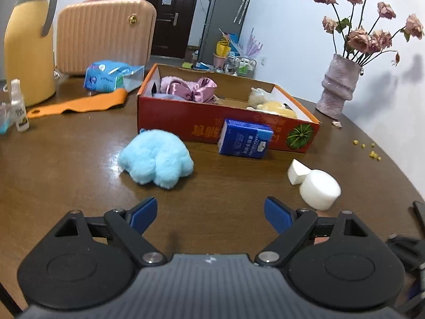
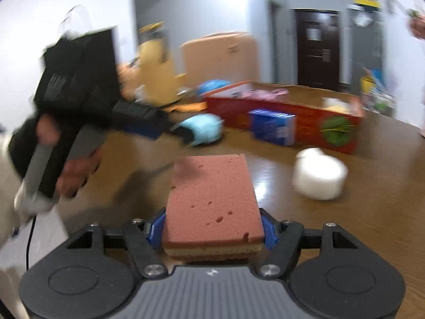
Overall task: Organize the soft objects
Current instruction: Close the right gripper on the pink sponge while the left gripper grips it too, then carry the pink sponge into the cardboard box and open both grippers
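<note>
Right claw [image 2: 212,228] clenches pink sponge [image 2: 212,194]; white foam cylinder [image 2: 320,176] at 2 o'clock. Left claw [image 1: 209,216] released above tabletop [image 1: 79,186]; blue plush [image 1: 156,159] at 11, red box [image 1: 225,125] beyond.

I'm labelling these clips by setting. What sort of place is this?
Most likely a lived-in home, at a dining table. A fridge stands by the front door, a vase of dried roses sits on the table, and a small suitcase rests beside a thermos.
</note>
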Available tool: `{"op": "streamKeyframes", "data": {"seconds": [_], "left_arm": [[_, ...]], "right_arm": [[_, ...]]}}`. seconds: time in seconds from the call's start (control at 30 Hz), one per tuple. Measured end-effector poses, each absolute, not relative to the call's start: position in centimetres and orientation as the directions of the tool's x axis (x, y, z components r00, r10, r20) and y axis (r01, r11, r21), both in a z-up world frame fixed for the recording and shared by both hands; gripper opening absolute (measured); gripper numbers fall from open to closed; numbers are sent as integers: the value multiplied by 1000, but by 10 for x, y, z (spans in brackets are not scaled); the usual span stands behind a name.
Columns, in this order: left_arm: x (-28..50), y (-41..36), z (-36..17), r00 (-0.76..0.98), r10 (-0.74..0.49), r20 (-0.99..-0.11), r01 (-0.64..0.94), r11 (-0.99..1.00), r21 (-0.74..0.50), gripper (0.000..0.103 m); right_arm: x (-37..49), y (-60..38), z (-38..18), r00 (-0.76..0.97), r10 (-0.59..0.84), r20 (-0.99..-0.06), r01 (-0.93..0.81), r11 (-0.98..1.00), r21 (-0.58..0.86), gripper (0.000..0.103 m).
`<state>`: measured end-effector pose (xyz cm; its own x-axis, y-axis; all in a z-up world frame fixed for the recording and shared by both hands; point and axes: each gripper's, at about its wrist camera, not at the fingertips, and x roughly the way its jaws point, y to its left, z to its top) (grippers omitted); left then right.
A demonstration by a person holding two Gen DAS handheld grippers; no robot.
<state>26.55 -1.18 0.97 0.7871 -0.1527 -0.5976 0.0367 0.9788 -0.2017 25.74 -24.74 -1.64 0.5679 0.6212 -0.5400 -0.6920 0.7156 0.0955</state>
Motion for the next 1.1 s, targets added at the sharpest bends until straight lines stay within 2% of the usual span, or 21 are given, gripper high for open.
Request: {"op": "streamKeyframes", "data": {"seconds": [0.13, 0.2, 0.27, 0.33, 0.43, 0.63, 0.67, 0.73, 0.97, 1.03, 1.1], "left_arm": [[258, -12, 7, 774, -214, -595, 75, 966, -249, 88], [260, -16, -1, 739, -271, -617, 98, 949, -298, 77], [262, -23, -12, 694, -327, -641, 129, 933, -336, 57], [259, -28, -18, 684, -366, -631, 159, 919, -361, 55], [253, -37, -16, 654, -418, -630, 226, 903, -365, 52], [255, -46, -9, 646, -459, -610, 269, 885, -381, 56], [259, -48, -10, 639, -460, -616, 265, 884, -385, 57], [267, -52, -15, 623, -464, -630, 255, 881, -397, 58], [274, -49, -25, 576, -506, -642, 225, 853, -470, 57], [276, -46, -26, 571, -520, -635, 223, 843, -490, 52], [278, -43, -21, 599, -495, -629, 218, 857, -466, 47]], "right_arm": [[261, -236, -17, 562, 612, -556, -704, 707, 66, 69], [264, -238, -18, 596, 574, -562, -667, 743, 52, 75], [265, -244, -18, 647, 520, -558, -611, 791, 31, 76], [265, -254, -18, 677, 490, -550, -574, 818, 23, 77], [261, -275, -15, 762, 368, -533, -438, 899, -6, 77], [267, -316, -10, 763, 462, -452, -355, 884, 303, 77], [270, -316, -11, 756, 469, -456, -339, 877, 339, 74], [276, -315, -16, 745, 466, -476, -314, 876, 366, 60], [295, -295, -24, 725, 499, -475, -331, 857, 395, 52], [304, -289, -27, 689, 531, -493, -355, 841, 408, 40], [305, -285, -25, 683, 534, -499, -362, 840, 404, 38]]}}
